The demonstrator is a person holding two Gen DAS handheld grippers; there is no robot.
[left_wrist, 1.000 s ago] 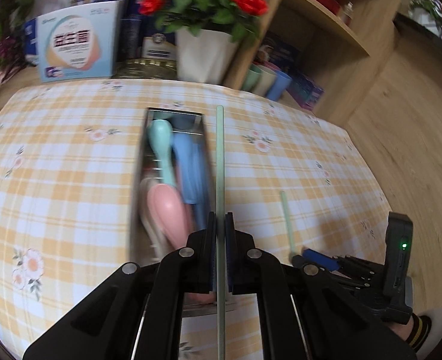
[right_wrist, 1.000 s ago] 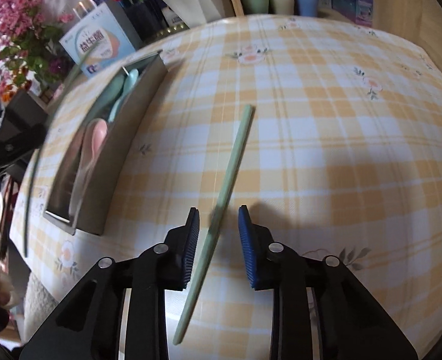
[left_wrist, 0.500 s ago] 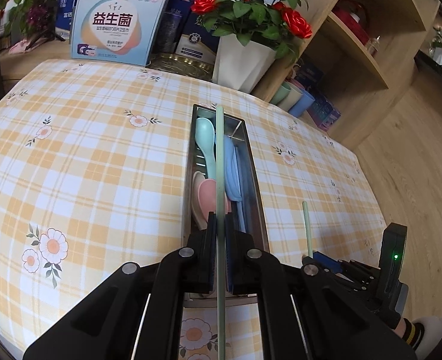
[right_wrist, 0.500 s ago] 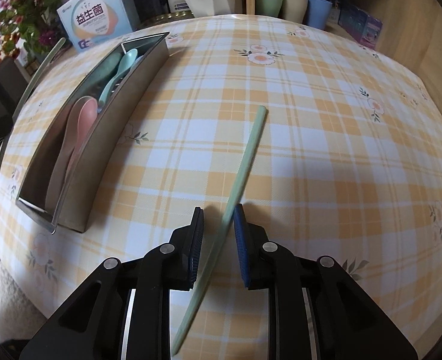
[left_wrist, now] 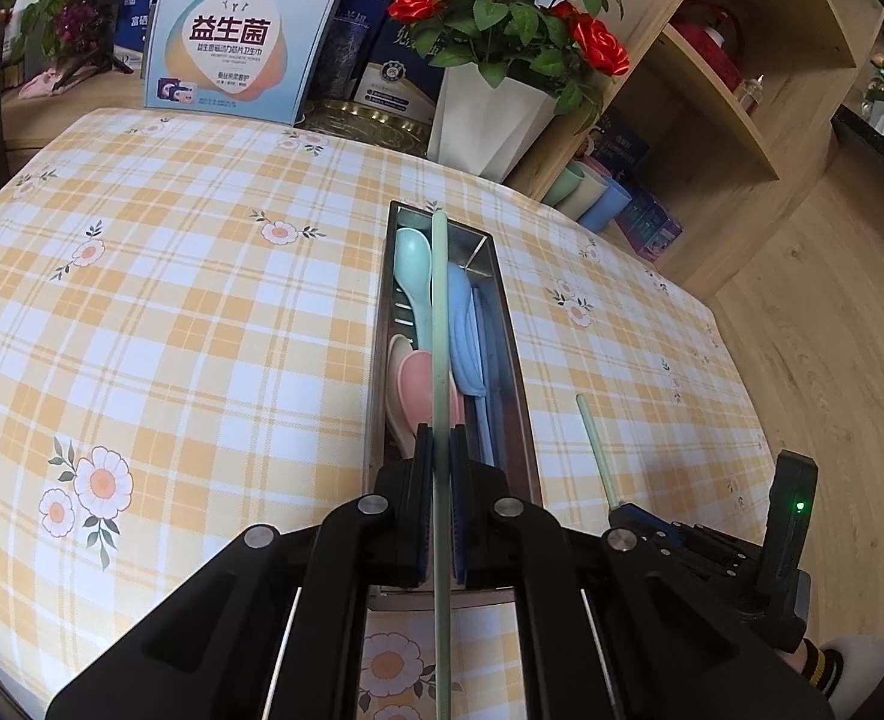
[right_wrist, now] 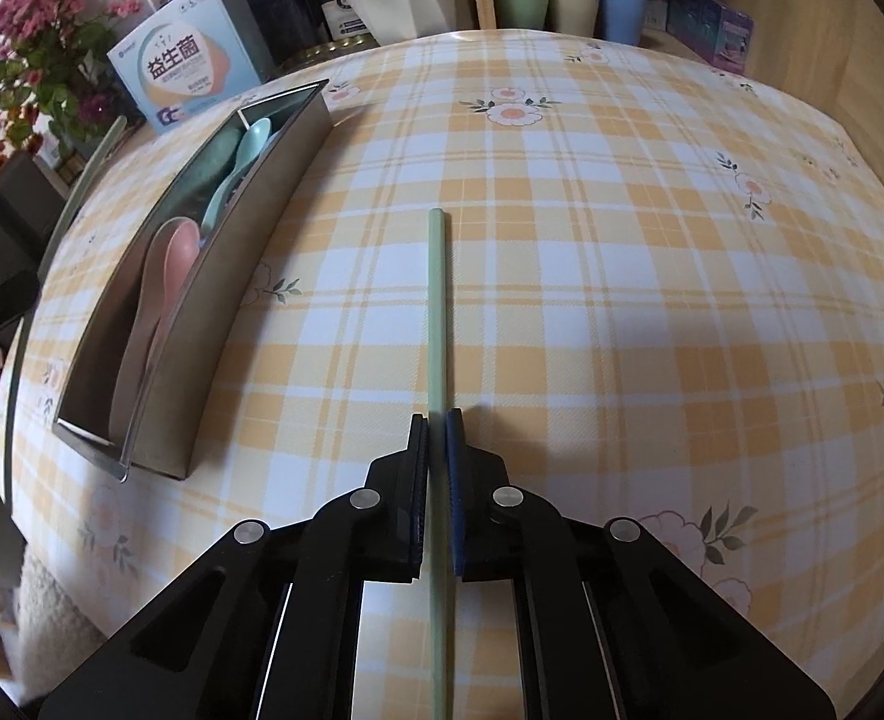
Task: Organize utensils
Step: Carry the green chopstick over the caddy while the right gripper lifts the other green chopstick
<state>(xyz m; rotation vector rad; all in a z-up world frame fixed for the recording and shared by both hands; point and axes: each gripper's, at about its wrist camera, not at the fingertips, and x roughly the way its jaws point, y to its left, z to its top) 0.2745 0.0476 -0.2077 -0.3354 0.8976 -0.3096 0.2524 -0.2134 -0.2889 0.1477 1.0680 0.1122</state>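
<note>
Right fingers (right_wrist: 420, 480) newly clamped on second green chopstick (right_wrist: 438, 300); left fingers (left_wrist: 422, 504) pinching first chopstick (left_wrist: 438, 330).

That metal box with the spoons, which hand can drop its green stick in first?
The left gripper. Its chopstick hangs lined up over the metal box. The right gripper grips its chopstick off beside the box.

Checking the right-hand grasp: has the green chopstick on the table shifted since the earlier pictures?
Yes. The chopstick has swung from leaning right to straight between the just-closed right gripper, its tip nearer the tray.
</note>
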